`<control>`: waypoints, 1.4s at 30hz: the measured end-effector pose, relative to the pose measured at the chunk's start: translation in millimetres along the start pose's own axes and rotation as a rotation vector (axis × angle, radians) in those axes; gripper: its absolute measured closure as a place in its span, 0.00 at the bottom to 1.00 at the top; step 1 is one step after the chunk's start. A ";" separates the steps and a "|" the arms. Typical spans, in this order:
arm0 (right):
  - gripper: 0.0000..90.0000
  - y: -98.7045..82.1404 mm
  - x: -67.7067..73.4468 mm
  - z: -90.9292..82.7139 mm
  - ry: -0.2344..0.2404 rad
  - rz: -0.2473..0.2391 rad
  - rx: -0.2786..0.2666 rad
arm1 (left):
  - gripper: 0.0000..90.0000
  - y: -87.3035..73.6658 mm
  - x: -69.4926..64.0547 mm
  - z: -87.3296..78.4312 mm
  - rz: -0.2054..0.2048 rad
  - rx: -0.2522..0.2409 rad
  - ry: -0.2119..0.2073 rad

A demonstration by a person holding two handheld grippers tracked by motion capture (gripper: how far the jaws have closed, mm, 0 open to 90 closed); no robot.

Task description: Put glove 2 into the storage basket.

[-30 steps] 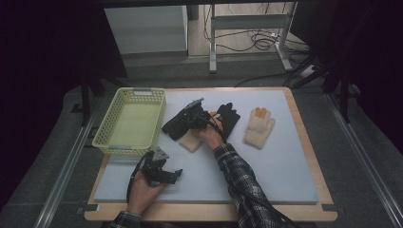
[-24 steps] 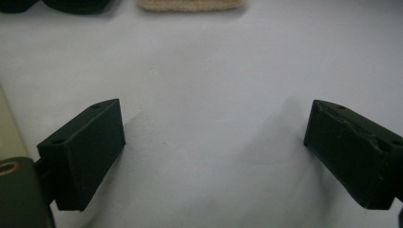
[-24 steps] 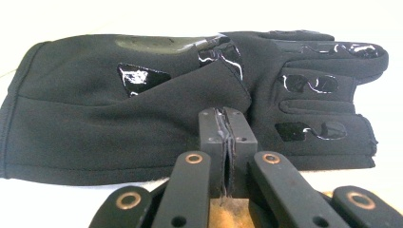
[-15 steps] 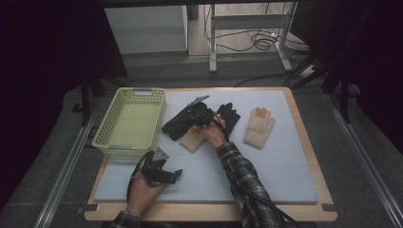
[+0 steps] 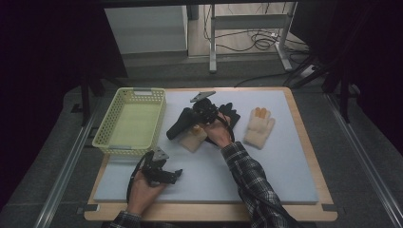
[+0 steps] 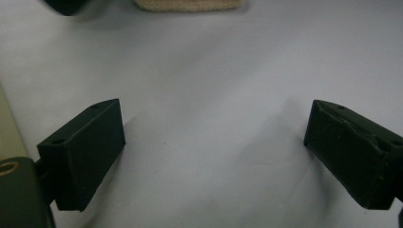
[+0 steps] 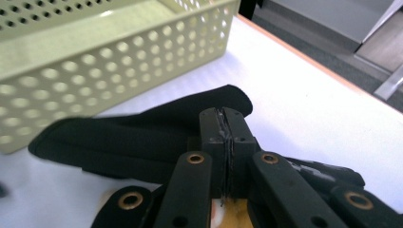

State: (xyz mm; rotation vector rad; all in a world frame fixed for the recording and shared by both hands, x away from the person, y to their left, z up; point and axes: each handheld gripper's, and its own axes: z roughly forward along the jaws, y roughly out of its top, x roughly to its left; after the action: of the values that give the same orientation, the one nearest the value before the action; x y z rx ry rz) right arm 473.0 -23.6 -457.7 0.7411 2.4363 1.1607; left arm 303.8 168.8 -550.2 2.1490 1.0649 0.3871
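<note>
Between the clenched right tongs (image 7: pixel 227 142), a black glove (image 7: pixel 142 137), beside the basket (image 7: pixel 95 61); left tongs (image 6: pixel 214 156) released.

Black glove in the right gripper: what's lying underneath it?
Under the black glove a cream glove lies on the grey mat; one end of it sticks out. The rest is covered, so its full shape is hidden. The right gripper is shut on the black glove.

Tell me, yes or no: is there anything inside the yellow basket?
No: in the high view the yellow basket shows only its bare floor, and the black glove lies outside it on the mat.
</note>
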 end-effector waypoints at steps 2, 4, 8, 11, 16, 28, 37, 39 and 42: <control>0.98 1.7 2.1 -8.3 0.001 -0.012 -0.010 | 0.07 0.0 0.1 0.0 0.001 0.000 0.000; 0.98 3.5 5.0 -19.3 0.009 -0.016 -0.024 | 0.07 0.0 0.1 0.0 0.000 0.000 0.000; 0.98 4.8 9.7 -42.9 0.026 -0.034 -0.044 | 0.07 -0.1 -0.2 0.3 -0.004 -0.004 -0.001; 0.98 3.8 13.6 -60.4 0.042 -0.047 -0.048 | 0.07 0.1 0.0 0.2 0.000 -0.002 0.001; 0.98 -6.5 24.6 -98.7 0.098 -0.068 -0.058 | 0.07 0.0 -0.5 0.6 -0.008 -0.009 0.002; 0.98 -56.1 44.5 -138.4 0.178 -0.082 -0.044 | 0.07 0.0 -0.9 0.7 -0.013 -0.011 0.000; 0.93 -132.8 50.0 -140.9 0.157 -0.023 0.045 | 0.07 0.0 -0.8 0.7 -0.010 -0.010 0.000; 0.84 -138.2 45.5 -146.3 0.164 0.007 0.036 | 0.07 0.0 -0.8 0.6 -0.009 -0.009 0.000; 0.80 -135.8 39.1 -155.9 0.162 0.038 0.011 | 0.07 0.0 -1.0 0.8 -0.013 -0.012 0.001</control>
State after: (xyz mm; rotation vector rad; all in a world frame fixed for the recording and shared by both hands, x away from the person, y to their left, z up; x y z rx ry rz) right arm 320.9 -168.0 -473.4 0.7252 2.5723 1.2677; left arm 303.7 167.7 -550.7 2.1306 1.0742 0.3873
